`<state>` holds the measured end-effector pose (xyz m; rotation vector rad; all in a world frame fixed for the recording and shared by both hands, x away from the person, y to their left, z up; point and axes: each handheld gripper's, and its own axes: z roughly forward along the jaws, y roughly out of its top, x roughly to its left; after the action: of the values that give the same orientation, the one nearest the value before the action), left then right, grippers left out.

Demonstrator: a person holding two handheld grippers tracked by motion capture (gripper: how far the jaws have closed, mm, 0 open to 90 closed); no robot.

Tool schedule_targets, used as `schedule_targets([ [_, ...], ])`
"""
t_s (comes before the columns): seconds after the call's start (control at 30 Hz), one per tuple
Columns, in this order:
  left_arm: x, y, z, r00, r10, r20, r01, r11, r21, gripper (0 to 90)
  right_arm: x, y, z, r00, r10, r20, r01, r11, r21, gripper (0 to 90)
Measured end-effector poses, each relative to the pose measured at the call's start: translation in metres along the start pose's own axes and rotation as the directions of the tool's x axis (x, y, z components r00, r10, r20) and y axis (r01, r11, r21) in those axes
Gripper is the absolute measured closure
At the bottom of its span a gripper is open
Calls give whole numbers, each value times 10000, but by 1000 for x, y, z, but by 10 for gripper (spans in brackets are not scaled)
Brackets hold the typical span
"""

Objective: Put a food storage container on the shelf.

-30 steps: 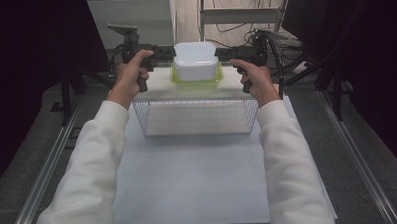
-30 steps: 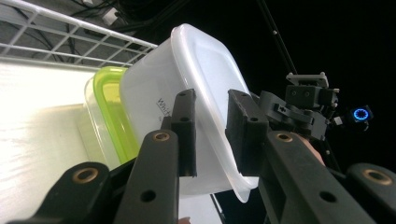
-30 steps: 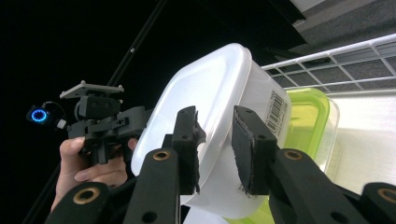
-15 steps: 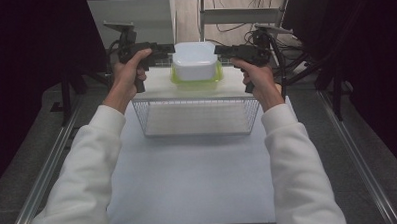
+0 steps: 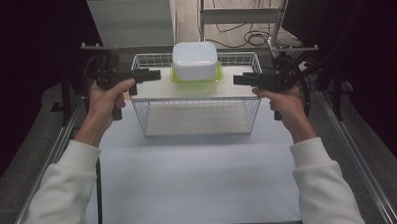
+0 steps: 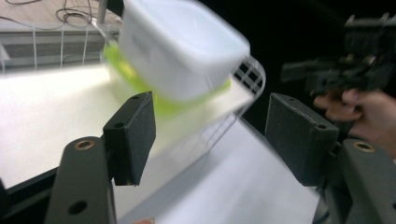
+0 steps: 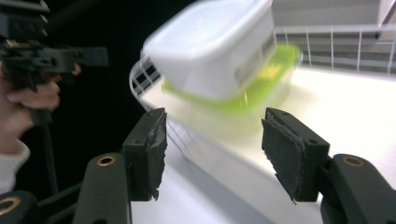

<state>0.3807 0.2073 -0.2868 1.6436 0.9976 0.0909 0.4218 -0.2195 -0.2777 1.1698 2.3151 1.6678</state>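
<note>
Your left claw (image 5: 154, 74) and right claw (image 5: 239, 80) have just been opening, empty, flanking the white lidded plastic box (image 5: 194, 60) with lime-green base in the wire basket (image 5: 197, 123); likely light, stiff, slippery, so grip opposite walls.

- Right tongs (image 7: 212, 154) in the foreground, black jaws standing well apart, just opened wider, nothing between the pads.
- Beyond the jaws, a white container (image 7: 212, 51), blurred, tilted, sitting on a green lid (image 7: 261, 91).
- Under the container, a wire basket (image 7: 144, 77), rim curving at the container's left and running on behind it to the right.
- Far left of the container, the left tongs (image 7: 46, 53), held by a hand (image 7: 25, 100).
</note>
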Motion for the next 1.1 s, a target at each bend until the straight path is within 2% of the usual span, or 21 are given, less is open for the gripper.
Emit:
schedule_targets([
  [0.1, -5, -27, -5, 9995, 330, 31, -330, 9992, 242, 317, 5, -23, -7, 9994, -358, -30, 358, 9988, 322, 386],
  [0.23, -4, -65, -9, 9975, 693, -126, -685, 9961, 551, 316, 4, -55, -12, 9987, -493, 147, 483, 9969, 624, 383],
  [0.47, -3, -126, -3, 9961, 871, -102, -854, 9895, 1168, 310, -2, -117, -9, 9981, -507, 342, 461, 9913, 1234, 373],
  [0.6, -1, -155, 0, 9983, 575, -27, -567, 9904, 1258, 309, -2, -148, -5, 9989, -394, 267, 351, 9882, 1488, 366],
  [0.73, 4, -173, 3, 9988, 480, -33, -469, 9870, 1539, 309, -5, -169, -3, 9988, -327, 376, 260, 9858, 1660, 363],
  [0.83, 6, -180, 5, 9993, 367, -54, -353, 9866, 1593, 309, -6, -181, -1, 9986, -250, 461, 169, 9855, 1689, 360],
  [0.97, 8, -184, 5, 9995, 287, -125, -265, 9880, 1523, 309, -5, -186, 0, 9966, -480, 675, 342, 9808, 1921, 344],
  [1.1, 9, -187, 7, 9993, 322, -211, -284, 9865, 1611, 306, -4, -185, -2, 9960, -530, 715, 403, 9849, 1683, 328],
])
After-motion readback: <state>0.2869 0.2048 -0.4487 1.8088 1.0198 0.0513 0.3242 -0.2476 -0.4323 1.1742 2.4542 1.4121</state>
